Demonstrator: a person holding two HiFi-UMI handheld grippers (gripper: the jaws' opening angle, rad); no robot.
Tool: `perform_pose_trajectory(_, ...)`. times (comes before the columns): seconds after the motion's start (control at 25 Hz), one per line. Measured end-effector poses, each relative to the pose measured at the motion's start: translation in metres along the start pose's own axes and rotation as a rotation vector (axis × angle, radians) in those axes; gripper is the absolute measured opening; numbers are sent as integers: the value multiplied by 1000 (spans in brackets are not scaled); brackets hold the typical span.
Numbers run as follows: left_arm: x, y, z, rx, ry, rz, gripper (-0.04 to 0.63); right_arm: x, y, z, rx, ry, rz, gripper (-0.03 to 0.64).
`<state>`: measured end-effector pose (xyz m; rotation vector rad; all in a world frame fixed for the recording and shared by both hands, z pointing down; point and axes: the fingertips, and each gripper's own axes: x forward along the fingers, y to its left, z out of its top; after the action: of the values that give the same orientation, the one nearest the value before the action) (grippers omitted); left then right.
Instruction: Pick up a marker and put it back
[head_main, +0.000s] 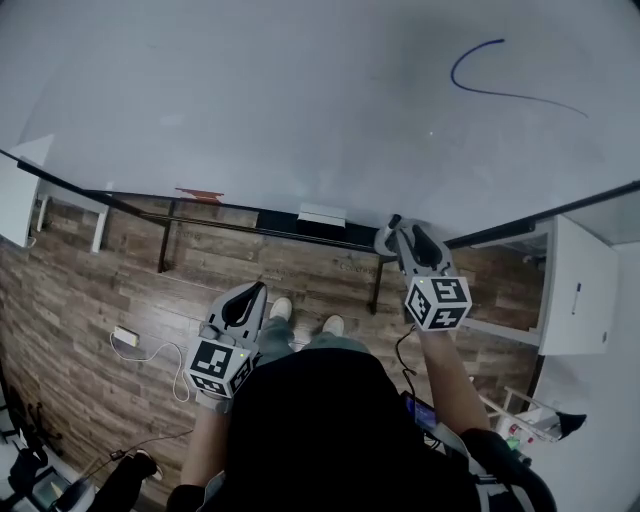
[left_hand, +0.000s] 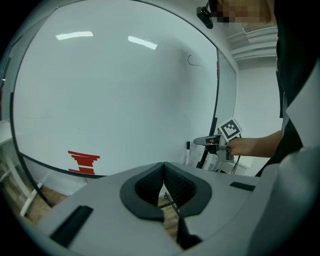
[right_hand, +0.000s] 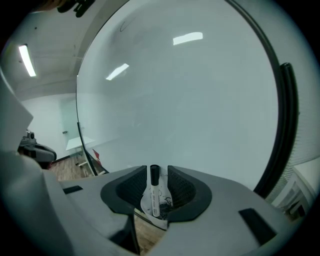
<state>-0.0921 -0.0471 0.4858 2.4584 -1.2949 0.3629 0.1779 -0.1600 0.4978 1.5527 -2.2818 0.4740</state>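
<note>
A white marker (right_hand: 154, 194) with a black cap stands upright between the jaws of my right gripper (right_hand: 157, 170). A gap shows on each side of it, so the pads do not press it. Its lower end rests on a white, ink-smeared holder (right_hand: 146, 206). In the head view this right gripper (head_main: 395, 228) points at the right end of the whiteboard's tray (head_main: 250, 227). My left gripper (head_main: 258, 288) hangs lower and further left, away from the board. Its pads meet at the tip (left_hand: 163, 165) with nothing between them.
The whiteboard (head_main: 300, 100) fills the top of the head view and carries a blue curved line (head_main: 500, 92). A white eraser (head_main: 322, 213) and a red object (head_main: 200, 193) lie along the tray. A white cabinet (head_main: 580, 290) stands at the right, and a charger with cable (head_main: 125, 337) lies on the wooden floor.
</note>
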Motion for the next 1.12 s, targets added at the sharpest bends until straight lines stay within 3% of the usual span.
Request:
perform_pose_trajectory(0.12, 13, -9, 7, 22, -5, -55, 18, -20, -5, 6, 14, -31, -24, 143)
perform_pose_trajectory(0.52, 55, -54, 28, 111, -14, -260, 18, -99, -17, 8, 77, -117, -137, 38)
perform_pose_trajectory(0.92, 88, -107, 37, 203, -6, -471, 18, -165, -19, -19, 138, -127, -256, 29)
perform_pose_trajectory(1.12, 100, -128, 42, 218, 0, -530, 18, -185, -16, -35, 168, -122, -293, 29)
